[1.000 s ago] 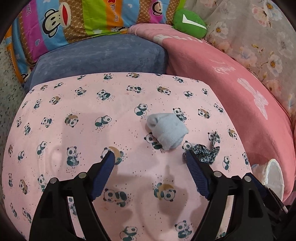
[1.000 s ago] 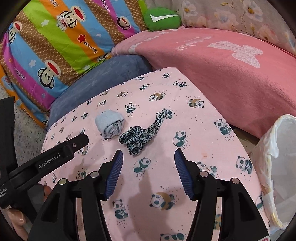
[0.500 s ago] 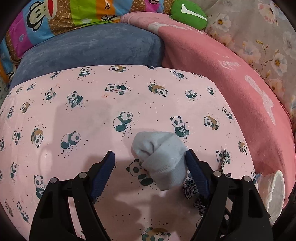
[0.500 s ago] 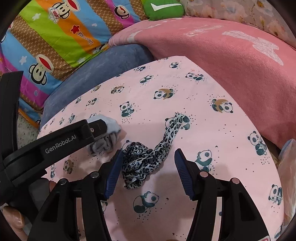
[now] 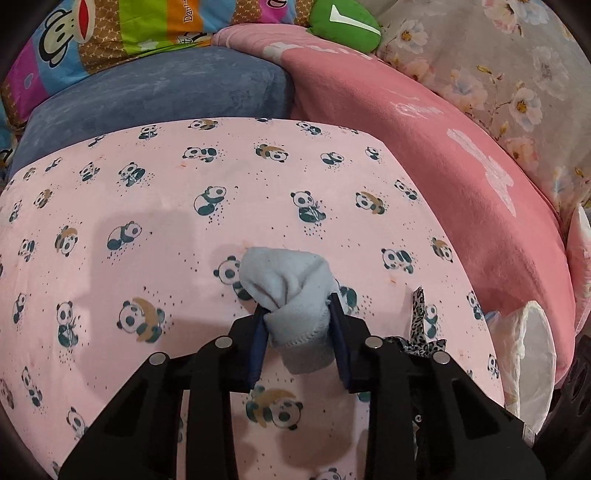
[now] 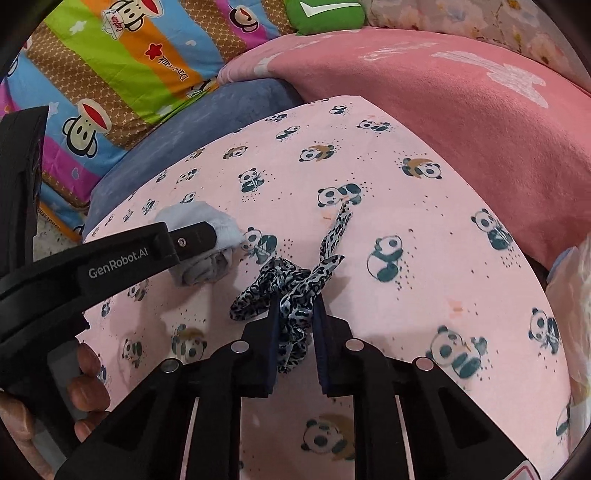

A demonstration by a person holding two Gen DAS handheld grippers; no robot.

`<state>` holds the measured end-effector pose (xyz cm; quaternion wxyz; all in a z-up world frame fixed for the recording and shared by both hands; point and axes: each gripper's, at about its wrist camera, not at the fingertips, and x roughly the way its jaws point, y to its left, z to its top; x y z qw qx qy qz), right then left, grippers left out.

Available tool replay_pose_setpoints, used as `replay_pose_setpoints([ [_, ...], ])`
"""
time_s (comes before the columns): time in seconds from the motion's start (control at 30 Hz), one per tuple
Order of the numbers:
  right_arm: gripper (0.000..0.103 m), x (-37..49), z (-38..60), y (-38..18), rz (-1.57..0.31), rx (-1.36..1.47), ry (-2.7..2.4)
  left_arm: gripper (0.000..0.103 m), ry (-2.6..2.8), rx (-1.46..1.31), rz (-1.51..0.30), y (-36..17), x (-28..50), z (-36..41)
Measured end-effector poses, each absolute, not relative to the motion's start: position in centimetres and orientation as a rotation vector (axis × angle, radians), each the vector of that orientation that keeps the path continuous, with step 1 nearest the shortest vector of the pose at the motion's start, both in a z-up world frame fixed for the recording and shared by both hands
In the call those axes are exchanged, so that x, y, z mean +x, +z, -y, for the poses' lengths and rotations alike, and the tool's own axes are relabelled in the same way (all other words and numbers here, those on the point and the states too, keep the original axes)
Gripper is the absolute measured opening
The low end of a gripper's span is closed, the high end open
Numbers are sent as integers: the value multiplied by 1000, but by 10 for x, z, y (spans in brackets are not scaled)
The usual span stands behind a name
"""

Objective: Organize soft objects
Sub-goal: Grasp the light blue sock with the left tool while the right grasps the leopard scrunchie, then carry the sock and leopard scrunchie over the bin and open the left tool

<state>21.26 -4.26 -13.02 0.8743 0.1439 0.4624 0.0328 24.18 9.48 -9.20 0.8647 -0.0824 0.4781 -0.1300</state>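
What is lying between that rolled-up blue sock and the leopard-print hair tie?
Nothing but bare panda-print sheet. The right wrist view shows that pink stretch between the blue sock and the leopard-print hair tie.

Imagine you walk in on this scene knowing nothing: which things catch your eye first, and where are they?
First, the left gripper pinching a rolled pale-blue sock in the middle of the pink panda-print sheet. Just to its right, the right gripper clamps a leopard-print scrunchie on the same sheet. Behind them, a bright striped monkey-print quilt and a green cushion stand out at the back.
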Motion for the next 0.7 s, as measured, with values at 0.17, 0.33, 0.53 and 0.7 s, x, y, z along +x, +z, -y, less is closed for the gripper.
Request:
replay_pose_setpoints([
  [0.17, 17, 176, 51, -117, -943, 336, 57, 30, -287, -162, -990, -78, 212, -86],
  [0.33, 17, 142, 62, -100, -913, 348, 49, 30, -300, -141, -964, -62, 180, -73],
  [0.53, 17, 107, 81, -80, -874, 367, 33, 30, -326, -116, -948, -50, 147, -51],
  [0.7, 17, 81, 102, -62, -819, 379, 7, 30, -350, -90, -934, -41, 124, -29],
])
